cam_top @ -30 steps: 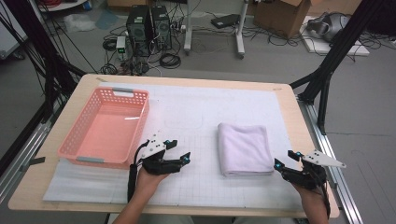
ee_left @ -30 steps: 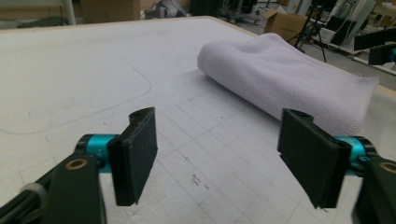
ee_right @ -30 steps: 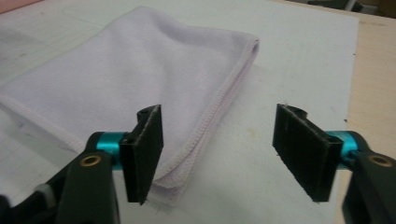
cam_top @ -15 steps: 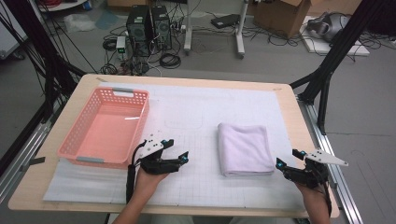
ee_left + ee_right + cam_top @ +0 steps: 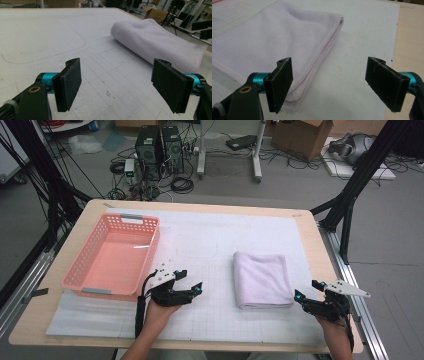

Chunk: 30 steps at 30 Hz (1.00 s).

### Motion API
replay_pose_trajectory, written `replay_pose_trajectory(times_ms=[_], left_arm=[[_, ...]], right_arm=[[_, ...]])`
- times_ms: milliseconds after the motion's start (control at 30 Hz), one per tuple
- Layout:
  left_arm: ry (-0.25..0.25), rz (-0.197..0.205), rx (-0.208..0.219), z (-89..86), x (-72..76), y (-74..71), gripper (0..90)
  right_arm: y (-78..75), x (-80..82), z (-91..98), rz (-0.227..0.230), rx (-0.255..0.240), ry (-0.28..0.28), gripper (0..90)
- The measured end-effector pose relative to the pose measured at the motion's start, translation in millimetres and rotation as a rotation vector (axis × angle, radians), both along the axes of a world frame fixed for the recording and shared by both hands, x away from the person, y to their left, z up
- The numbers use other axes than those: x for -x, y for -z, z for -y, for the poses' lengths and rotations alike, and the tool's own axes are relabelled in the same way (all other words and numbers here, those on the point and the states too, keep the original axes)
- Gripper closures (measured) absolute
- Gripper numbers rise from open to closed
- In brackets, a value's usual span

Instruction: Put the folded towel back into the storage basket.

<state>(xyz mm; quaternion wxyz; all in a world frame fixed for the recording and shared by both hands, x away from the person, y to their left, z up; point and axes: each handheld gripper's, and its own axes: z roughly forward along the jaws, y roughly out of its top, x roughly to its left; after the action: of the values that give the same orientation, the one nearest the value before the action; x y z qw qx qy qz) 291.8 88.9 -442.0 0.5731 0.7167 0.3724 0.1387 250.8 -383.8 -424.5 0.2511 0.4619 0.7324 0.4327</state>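
- Apparently the approach step: folded towel (image 5: 262, 279) lies flat on the white mat (image 5: 210, 240), right of the pink basket (image 5: 112, 257), untouched.
- Left gripper (image 5: 192, 289): jaws apart, empty, well left of the towel.
- Right gripper (image 5: 306, 296): jaws have just been opening, nothing between them, just beside the towel's near right corner.
- Next, likely: close on the hemmed corner.
- No legible writing or labels.
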Motion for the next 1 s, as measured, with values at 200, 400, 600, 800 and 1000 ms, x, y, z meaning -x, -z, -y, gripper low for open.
replay_pose_trajectory(times_ms=[200, 400, 600, 800, 1000], left_arm=[[0.015, -0.023, 0.025, 14.7, -12.6, -4.9, 27.6], [0.055, -0.064, 0.033, 43.2, -27.0, -6.8, 28.3], [0.102, -0.116, 0.007, 81.9, -42.4, -6.8, 28.7], [0.127, -0.17, -0.024, 117.6, -52.4, -2.9, 28.5], [0.092, -0.247, -0.084, 138.5, -57.9, 5.1, 24.0]], right_arm=[[0.8, 0.2, 1.7, -0.002, -0.006, 0.009, 21.3], [1.5, 1.3, 2.2, -0.011, 0.004, 0.006, 21.3], [2.2, 0.8, 0.4, -0.014, 0.01, -0.008, 21.3], [2.4, 0.1, -0.1, -0.014, 0.007, -0.014, 21.3], [2.1, 0.7, -2.1, -0.016, 0.005, -0.021, 21.3]])
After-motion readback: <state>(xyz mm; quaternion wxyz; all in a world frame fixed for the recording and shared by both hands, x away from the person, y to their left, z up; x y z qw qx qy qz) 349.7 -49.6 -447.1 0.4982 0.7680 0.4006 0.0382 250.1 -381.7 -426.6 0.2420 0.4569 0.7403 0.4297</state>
